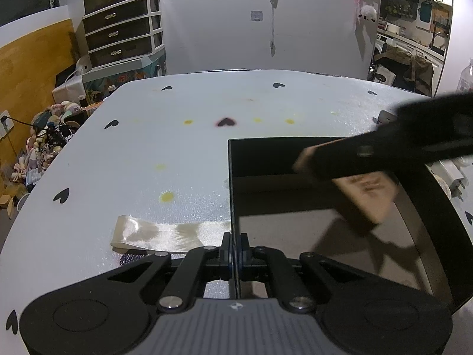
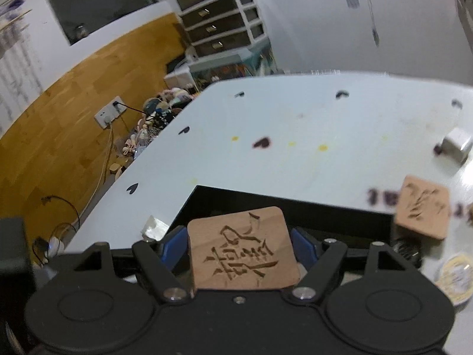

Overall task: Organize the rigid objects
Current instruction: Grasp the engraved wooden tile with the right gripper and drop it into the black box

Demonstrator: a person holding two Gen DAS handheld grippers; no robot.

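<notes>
My left gripper (image 1: pixel 235 241) is shut on the thin left wall of a black open box (image 1: pixel 280 139) that rests on the white table. A square wooden tile (image 2: pixel 241 254) carved with a character sits between the blue pads of my right gripper (image 2: pixel 241 245), which is shut on it. In the left wrist view that tile (image 1: pixel 363 198) hangs tilted and blurred above the box's inside, under a black finger (image 1: pixel 354 153). The box (image 2: pixel 325 210) lies just below and ahead in the right wrist view. A second carved tile (image 2: pixel 421 210) lies on the table to its right.
The table (image 1: pixel 177 148) has black heart marks and yellow spots. A cream ribbon (image 1: pixel 165 233) lies left of the box. A white charger cube (image 2: pixel 456 145) and a tape roll (image 2: pixel 456 278) sit to the right. A drawer unit (image 1: pixel 121 29) and floor clutter stand beyond the left edge.
</notes>
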